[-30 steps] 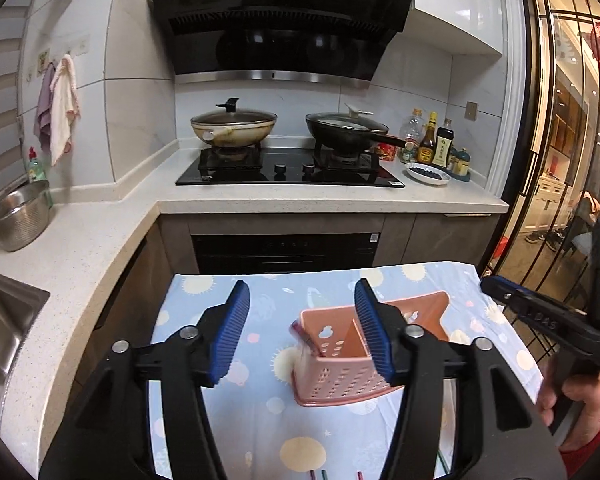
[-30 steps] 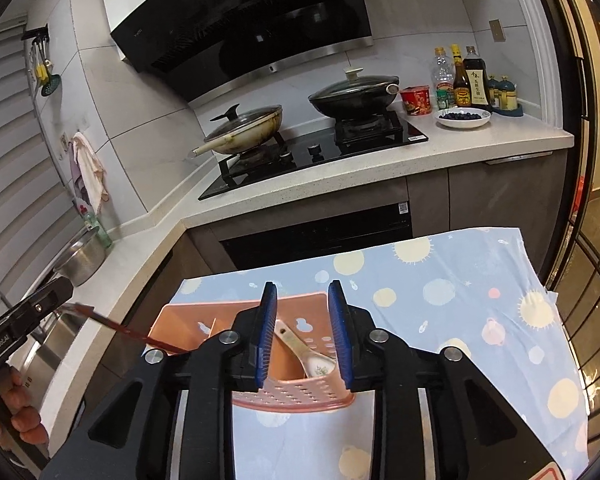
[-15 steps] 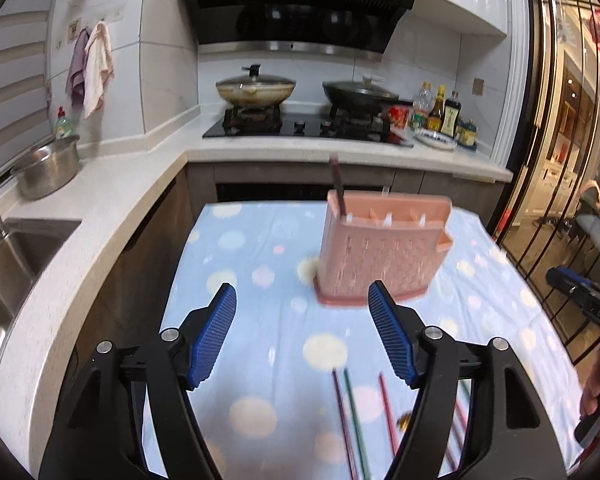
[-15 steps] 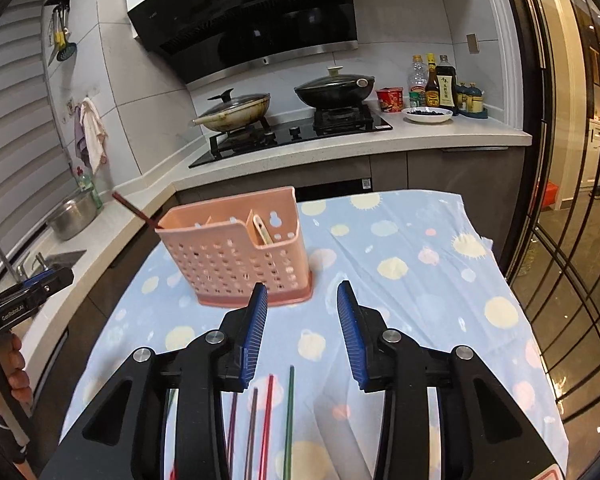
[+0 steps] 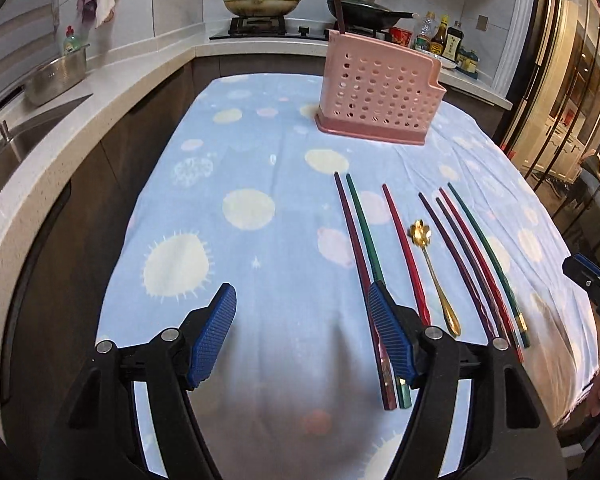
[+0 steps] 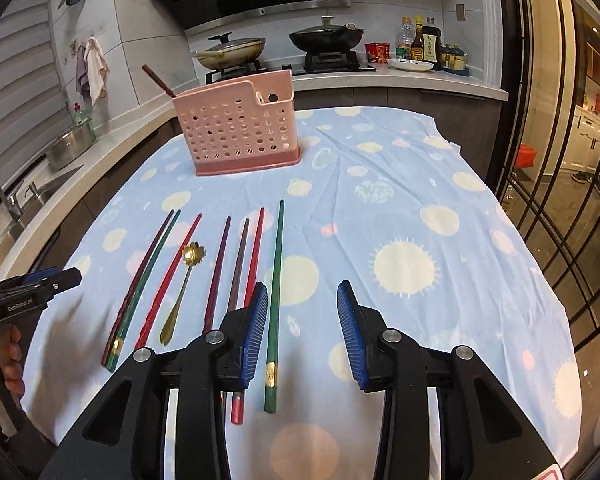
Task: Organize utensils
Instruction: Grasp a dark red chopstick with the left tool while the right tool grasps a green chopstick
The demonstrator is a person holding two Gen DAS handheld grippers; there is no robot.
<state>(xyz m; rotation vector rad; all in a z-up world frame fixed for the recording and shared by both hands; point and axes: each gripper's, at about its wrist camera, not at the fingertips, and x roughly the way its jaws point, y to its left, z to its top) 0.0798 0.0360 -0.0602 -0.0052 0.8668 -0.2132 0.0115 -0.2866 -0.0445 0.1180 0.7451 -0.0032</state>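
While fingers (image 6: 256, 324) gape, green chopstick (image 6: 275, 292) lies between.

Left claw (image 5: 302, 334) open; chopsticks (image 5: 360, 236), spoon (image 5: 432, 268) on cloth (image 5: 240, 208).

A thin, matt, slightly creased cloth (image 6: 400, 184) printed with pale dots covers the counter, carrying a perforated, smooth pink plastic caddy (image 6: 240, 132), glossy lacquered chopsticks (image 6: 274, 280) and a shiny gold metal spoon (image 6: 182, 288), near ribbed blue pads (image 6: 350, 336) on matt black plastic tongs (image 6: 302, 332).
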